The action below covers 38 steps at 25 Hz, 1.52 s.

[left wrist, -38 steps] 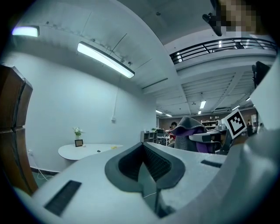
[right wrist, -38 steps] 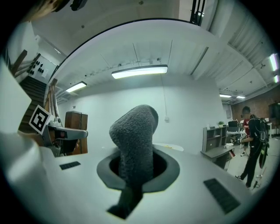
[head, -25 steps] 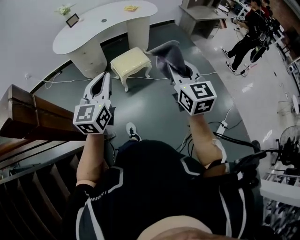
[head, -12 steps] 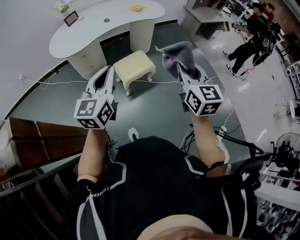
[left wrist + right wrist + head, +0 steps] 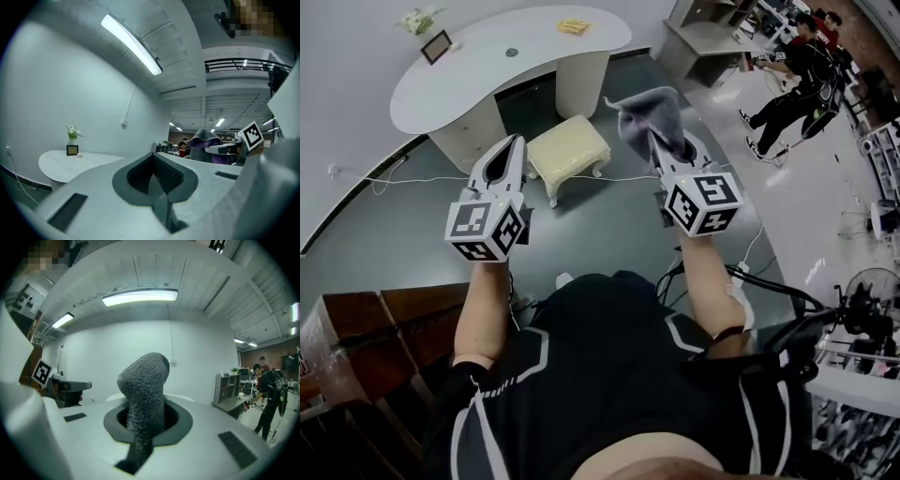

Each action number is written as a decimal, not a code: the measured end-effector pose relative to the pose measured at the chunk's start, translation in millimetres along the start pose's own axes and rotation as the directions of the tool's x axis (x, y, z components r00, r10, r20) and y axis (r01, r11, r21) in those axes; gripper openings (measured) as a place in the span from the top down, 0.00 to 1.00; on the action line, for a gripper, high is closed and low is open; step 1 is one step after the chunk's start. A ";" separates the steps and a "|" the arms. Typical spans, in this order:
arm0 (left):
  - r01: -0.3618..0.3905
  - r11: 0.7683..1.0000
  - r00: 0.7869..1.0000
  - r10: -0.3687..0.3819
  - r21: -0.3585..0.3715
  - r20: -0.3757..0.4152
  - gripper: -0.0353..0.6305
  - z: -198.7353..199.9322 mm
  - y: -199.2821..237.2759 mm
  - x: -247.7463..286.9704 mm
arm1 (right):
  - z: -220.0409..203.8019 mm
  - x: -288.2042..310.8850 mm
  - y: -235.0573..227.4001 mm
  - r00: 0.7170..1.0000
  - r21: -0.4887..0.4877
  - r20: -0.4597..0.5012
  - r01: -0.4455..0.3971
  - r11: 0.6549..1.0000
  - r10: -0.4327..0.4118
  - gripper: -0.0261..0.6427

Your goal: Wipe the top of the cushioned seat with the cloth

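Observation:
A cream cushioned seat (image 5: 568, 149) with white legs stands on the dark floor in front of the white desk. My right gripper (image 5: 661, 141) is shut on a grey cloth (image 5: 649, 115), which sticks up past the jaws, right of the seat and well above the floor. In the right gripper view the cloth (image 5: 144, 397) fills the gap between the jaws. My left gripper (image 5: 511, 150) is shut with nothing in it, held left of the seat; in its own view the jaws meet (image 5: 157, 180). Both grippers are apart from the seat.
A curved white desk (image 5: 502, 56) stands behind the seat with a small frame (image 5: 437, 42) and flowers (image 5: 420, 19). Cables (image 5: 412, 178) trail on the floor. Brown wooden furniture (image 5: 384, 323) is at lower left. People (image 5: 787, 84) stand at upper right near a grey desk (image 5: 698, 33).
The view has shifted: the wooden furniture has slid down and left in the frame, and the seat now sits slightly lower between the grippers. Both grippers keep their hold and spacing.

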State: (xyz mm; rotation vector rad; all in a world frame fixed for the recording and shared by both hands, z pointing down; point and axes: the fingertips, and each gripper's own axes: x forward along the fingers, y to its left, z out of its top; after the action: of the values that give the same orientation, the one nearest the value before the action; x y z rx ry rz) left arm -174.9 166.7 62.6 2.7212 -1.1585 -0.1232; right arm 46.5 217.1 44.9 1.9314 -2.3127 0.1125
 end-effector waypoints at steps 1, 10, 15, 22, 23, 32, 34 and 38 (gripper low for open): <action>0.001 1.000 1.000 -0.001 -0.003 -0.002 0.94 -1.5 1.9 3.1 | -1.1 4.2 -0.7 1.000 -0.003 -0.006 -0.002 1.000 0.002 0.91; -0.038 0.999 0.999 0.038 0.017 -0.007 0.94 -2.7 11.7 42.9 | 3.4 48.9 -27.7 0.999 -0.003 0.004 -0.053 0.999 0.053 0.91; -0.126 0.991 0.992 0.126 0.042 0.011 0.94 11.5 39.2 72.6 | 15.2 103.2 -45.8 0.991 0.001 0.027 -0.128 0.992 0.128 0.91; -0.201 0.978 0.979 0.201 0.058 0.008 0.94 12.2 53.4 131.5 | 14.3 172.6 -96.8 0.979 0.000 -0.009 -0.202 0.979 0.202 0.91; -0.213 0.975 0.977 0.213 0.062 0.005 0.94 12.7 56.0 141.3 | 16.6 182.0 -103.9 0.977 -0.001 -0.003 -0.214 0.977 0.214 0.91; -0.302 0.951 0.952 0.304 0.064 -0.028 0.94 5.0 66.3 216.0 | 17.5 248.7 -161.7 0.954 0.014 -0.004 -0.299 0.954 0.299 0.91; -0.323 0.944 0.945 0.326 0.071 -0.037 0.94 2.2 67.7 222.4 | 15.6 256.5 -164.3 0.946 0.021 -0.004 -0.325 0.945 0.325 0.91; -0.378 0.924 0.922 0.381 0.054 -0.067 0.94 -10.0 77.0 240.2 | 3.4 284.2 -168.4 0.917 0.031 -0.035 -0.397 0.917 0.398 0.91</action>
State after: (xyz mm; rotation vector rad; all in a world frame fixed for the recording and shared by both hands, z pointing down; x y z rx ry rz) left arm -61.4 -57.4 86.4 2.4495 -1.6516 0.0587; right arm 162.3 -90.5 78.6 1.4218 -2.6519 0.2144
